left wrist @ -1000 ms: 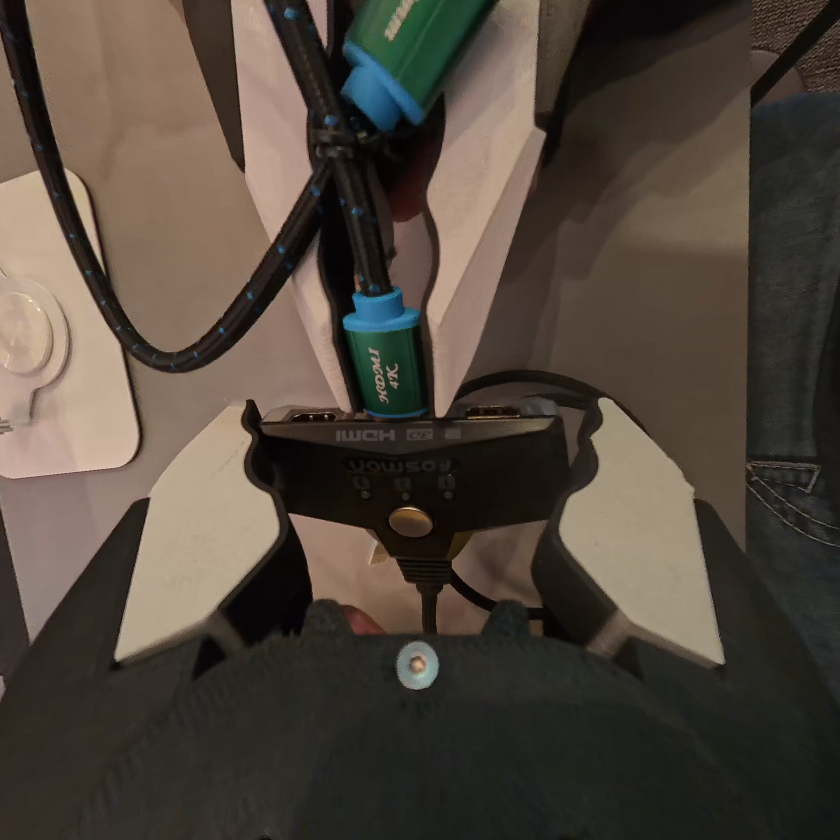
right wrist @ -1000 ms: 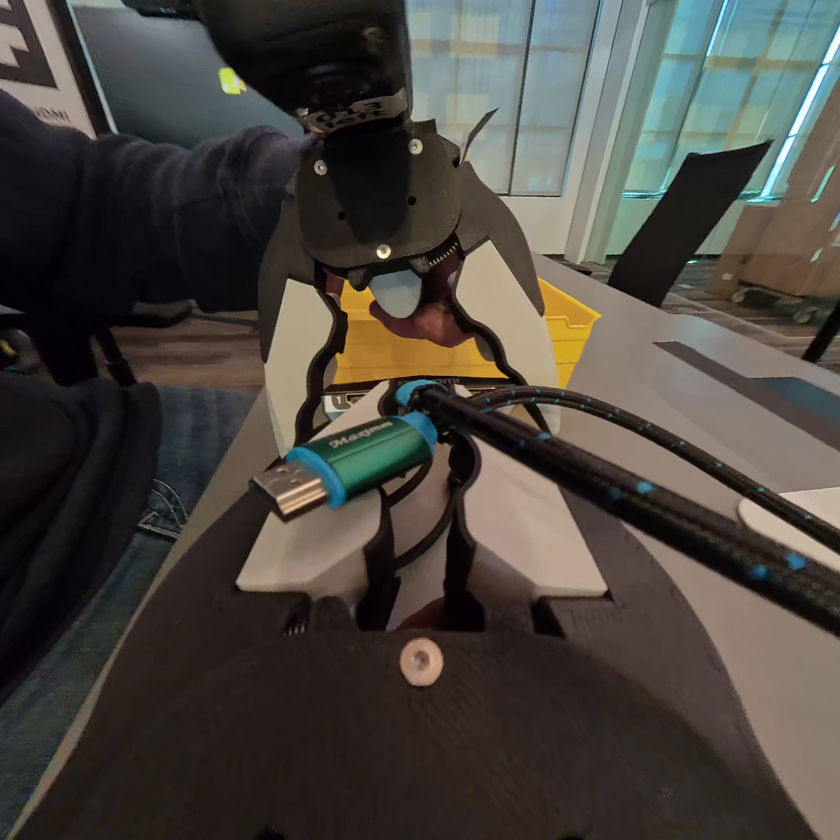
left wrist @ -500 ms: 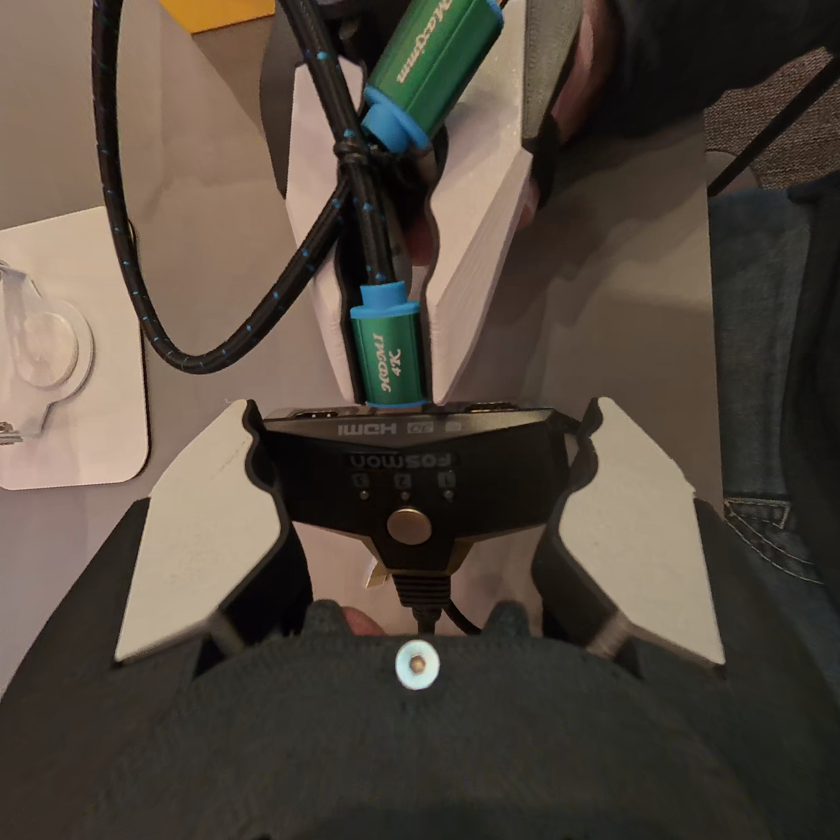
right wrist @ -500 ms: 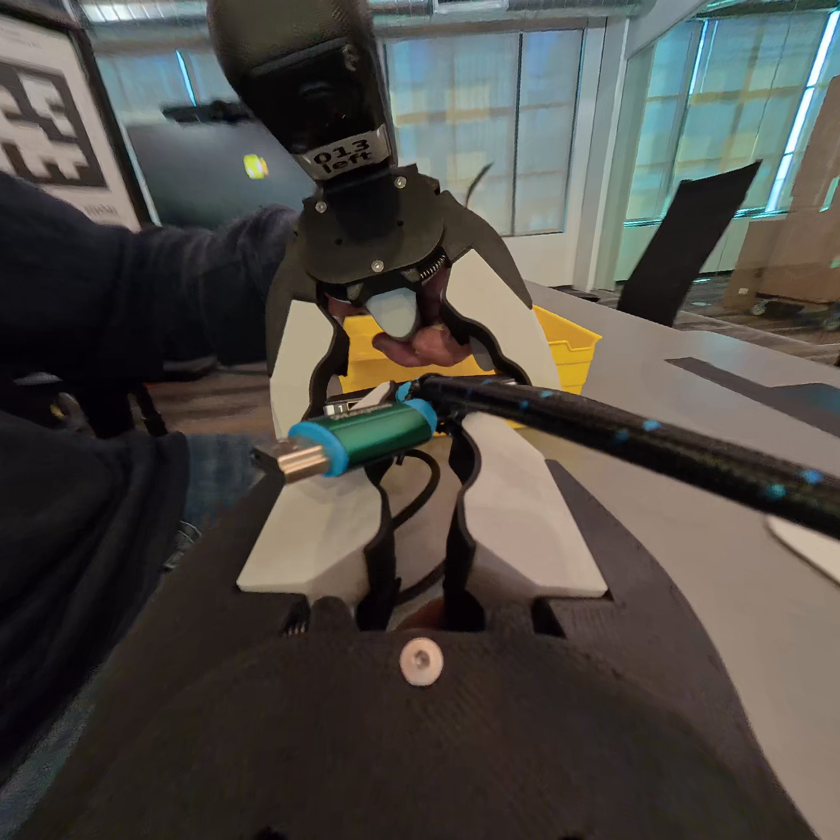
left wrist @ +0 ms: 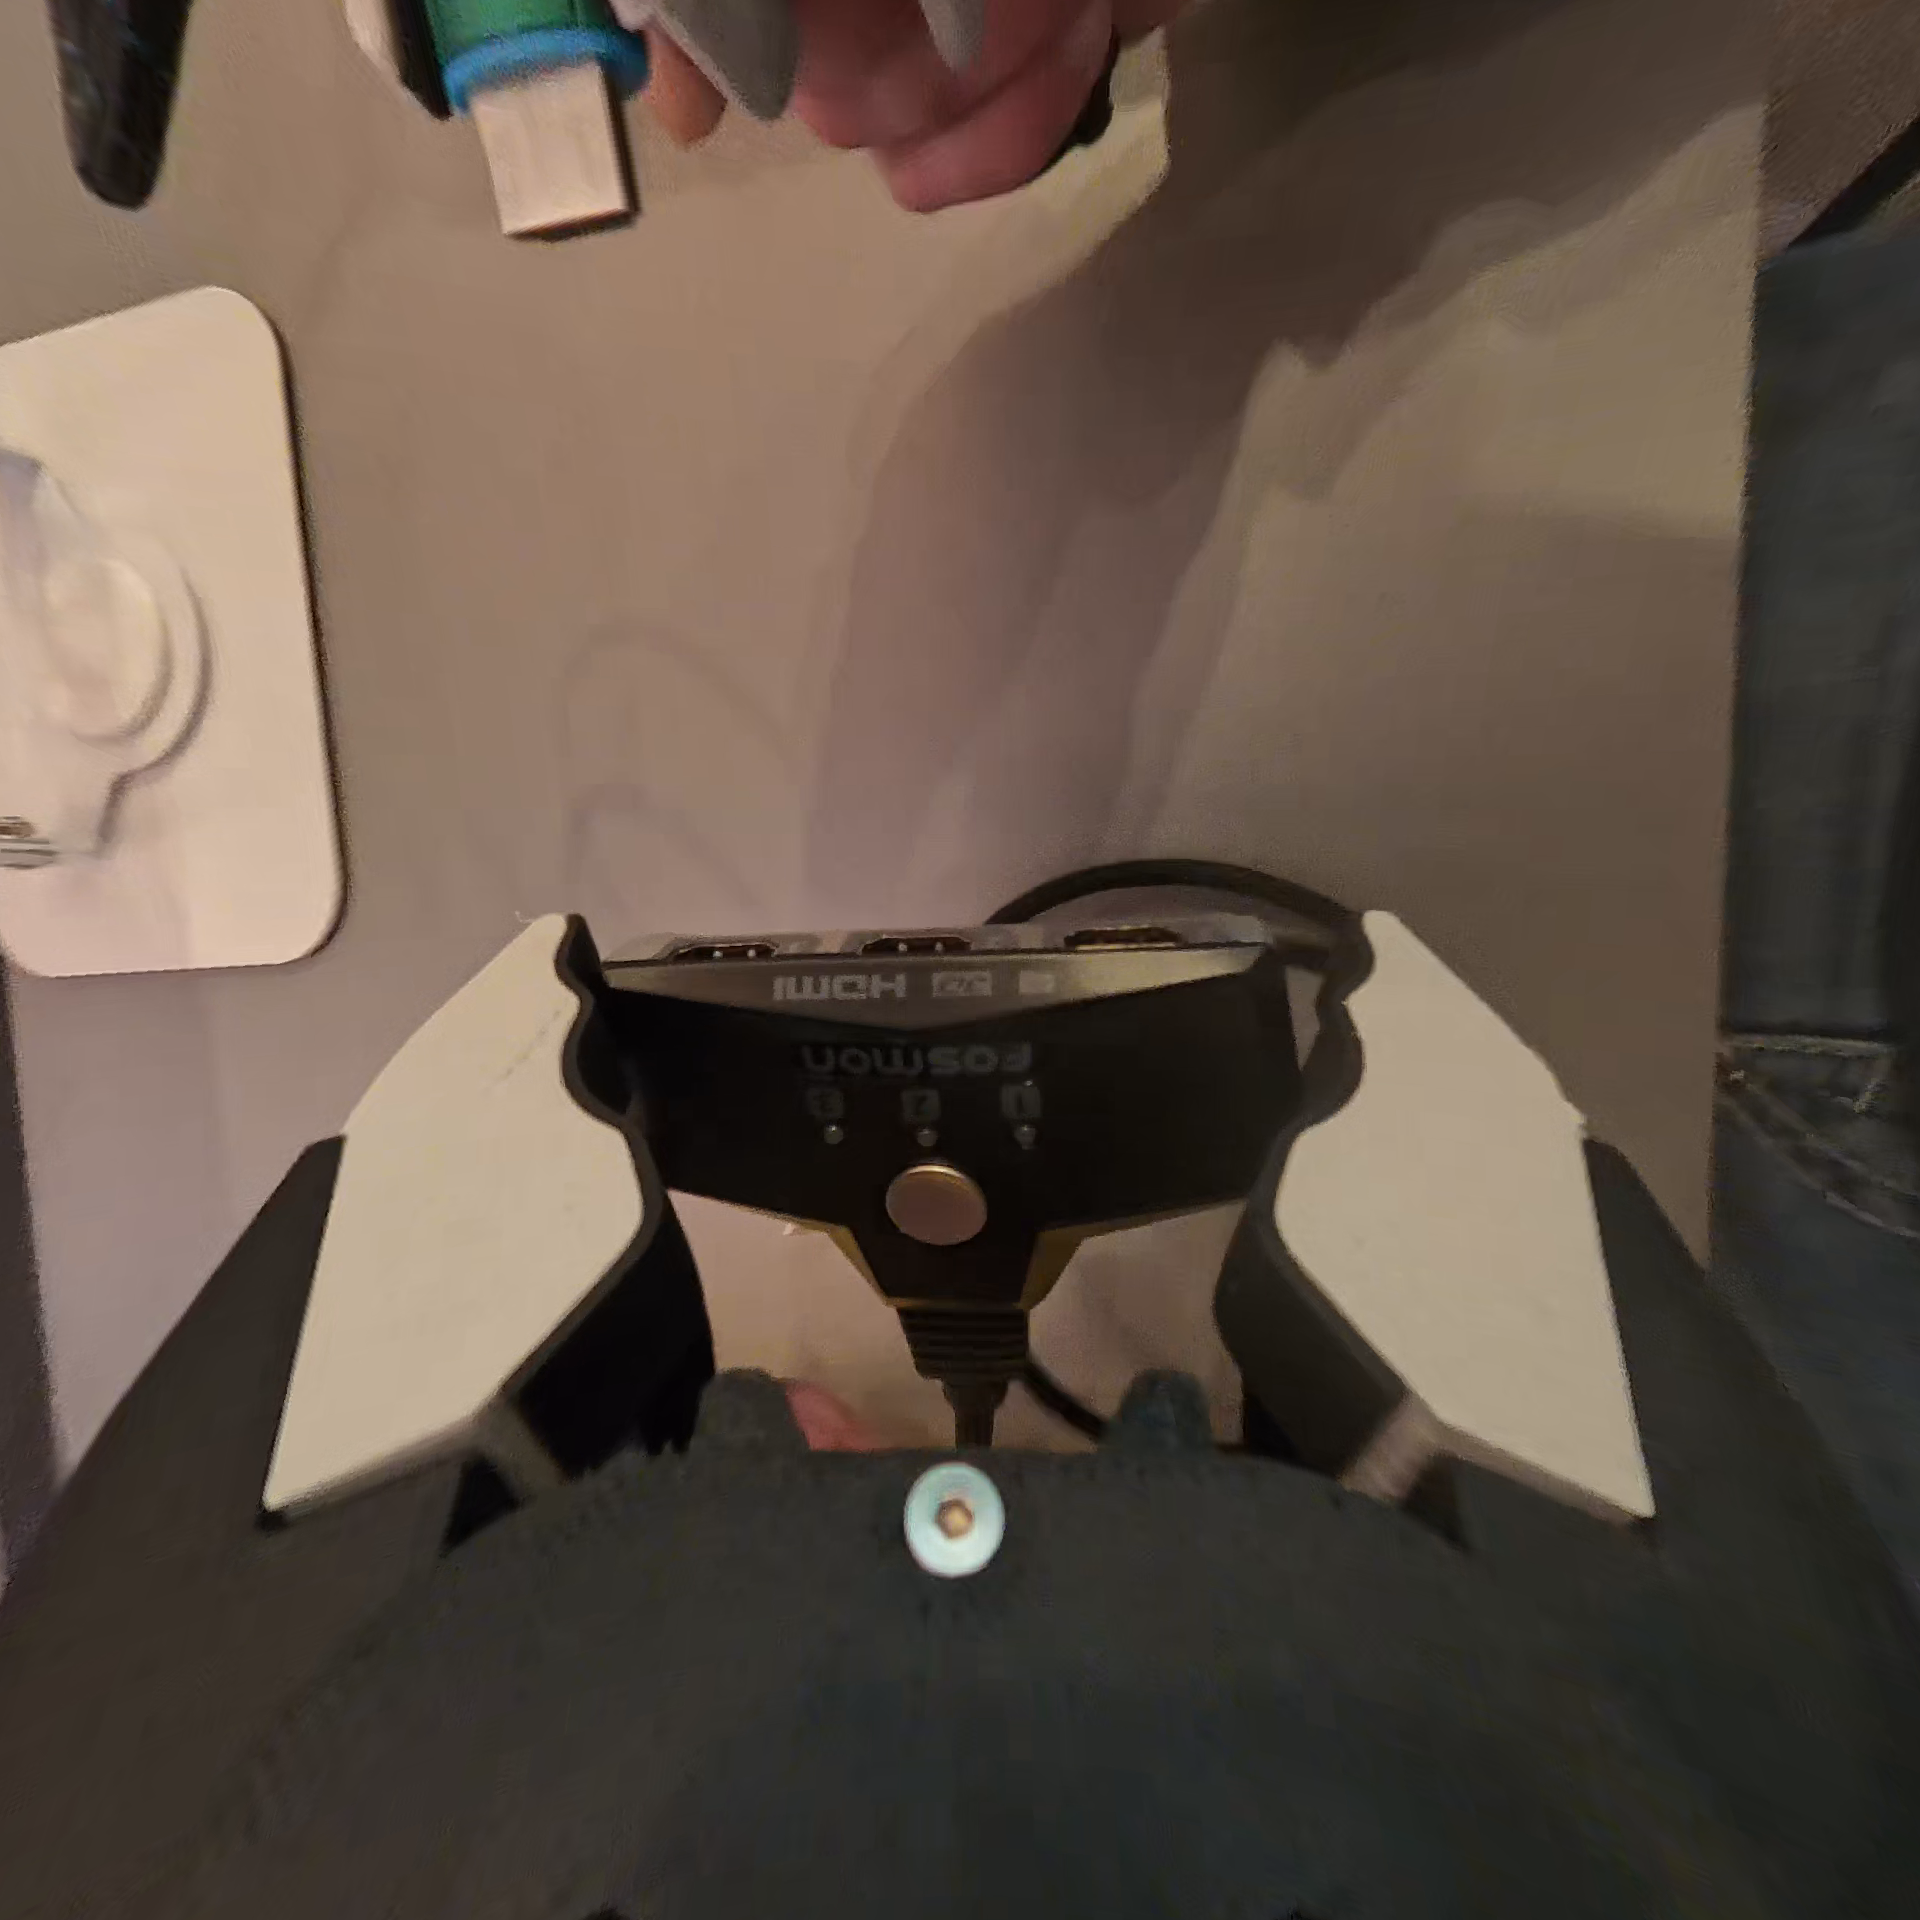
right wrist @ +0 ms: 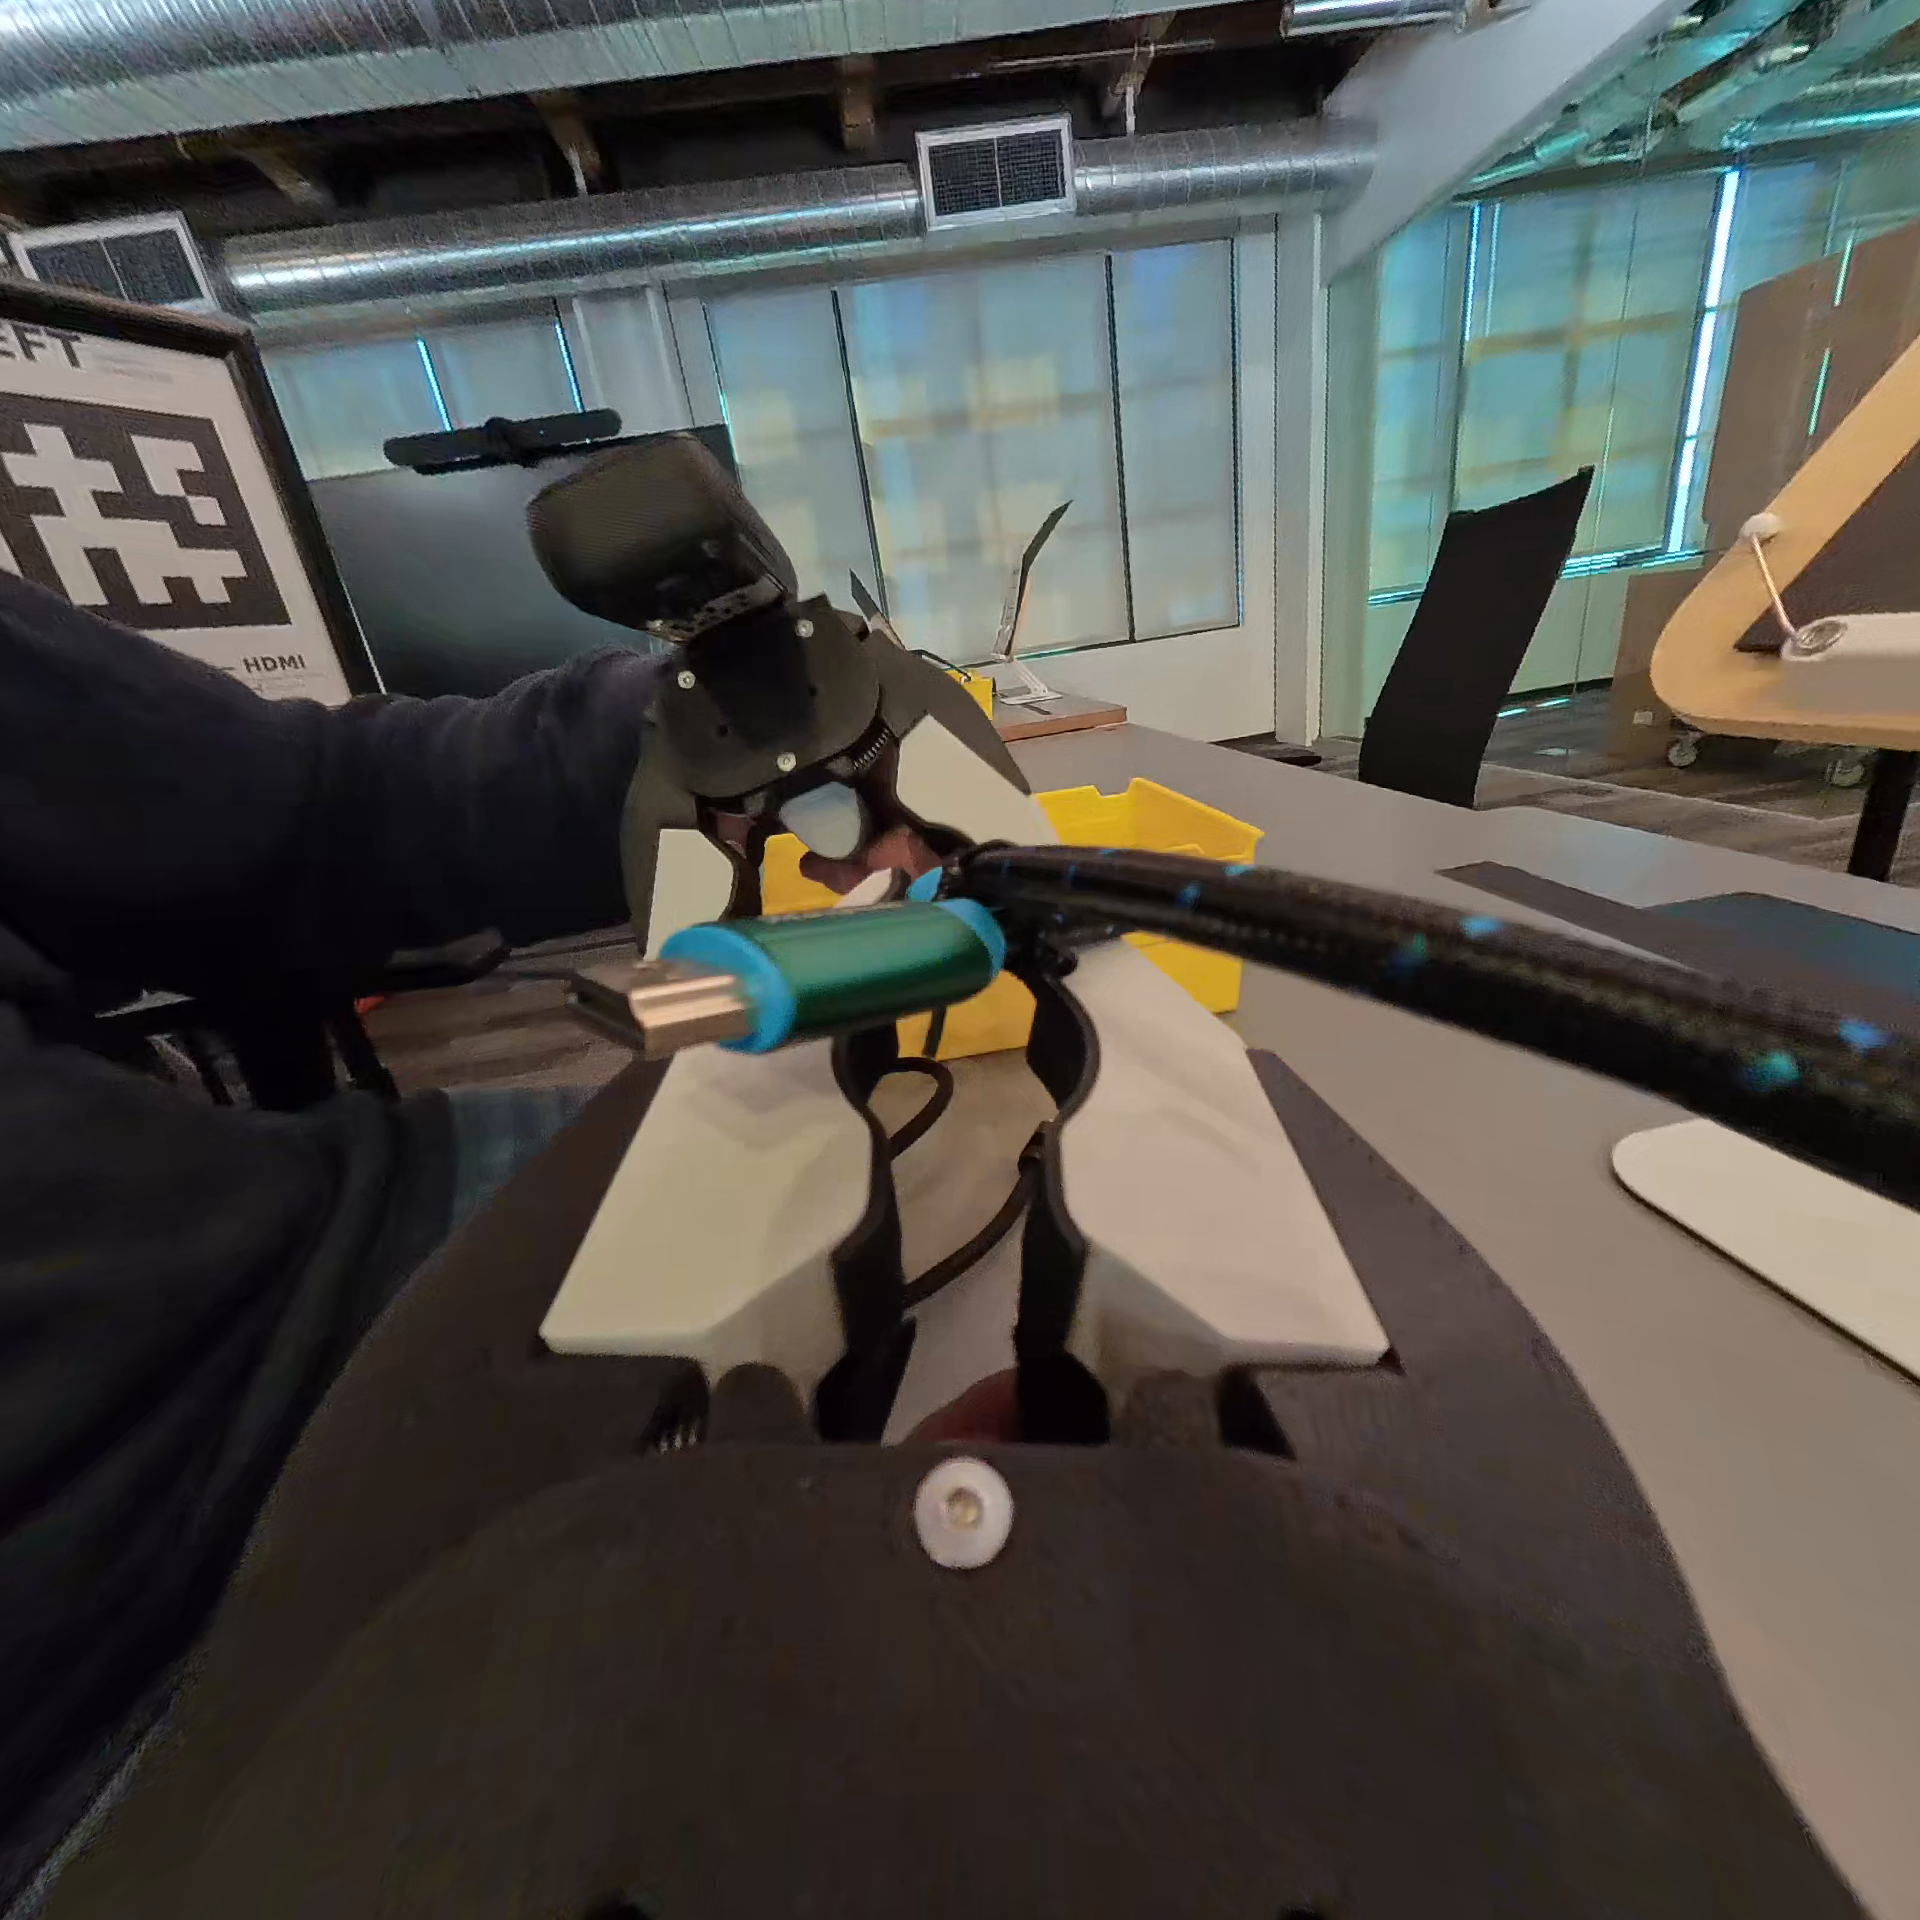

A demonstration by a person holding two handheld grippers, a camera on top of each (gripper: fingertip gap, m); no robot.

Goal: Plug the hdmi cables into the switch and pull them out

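We have the HDMI switch [left wrist: 951,1091] pinched across its sides by the left gripper [left wrist: 961,997], held above the grey table [left wrist: 831,571], and all three ports along its front edge are showing empty. The right gripper [right wrist: 961,1049] has its fingers drawn nearly together on the braided HDMI cable [right wrist: 1455,966] where it is tied in a bundle; one green plug [right wrist: 831,977] lies loose across the left finger, metal tip pointing off to the left, and we cannot tell exactly where the clamp bites. In the left wrist view a green plug [left wrist: 540,114] hangs at the top edge, well apart from the switch, near the white pad [left wrist: 156,623] at the table's left edge. What worries us from here: the grip is on cord, not on a plug body, so any push toward a port could let the plug swivel and jam against the port rim. The stiff braid could also tug sideways and twist the switch in its clamp. And that loose plug could snag on the yellow bin [right wrist: 1143,862] behind.
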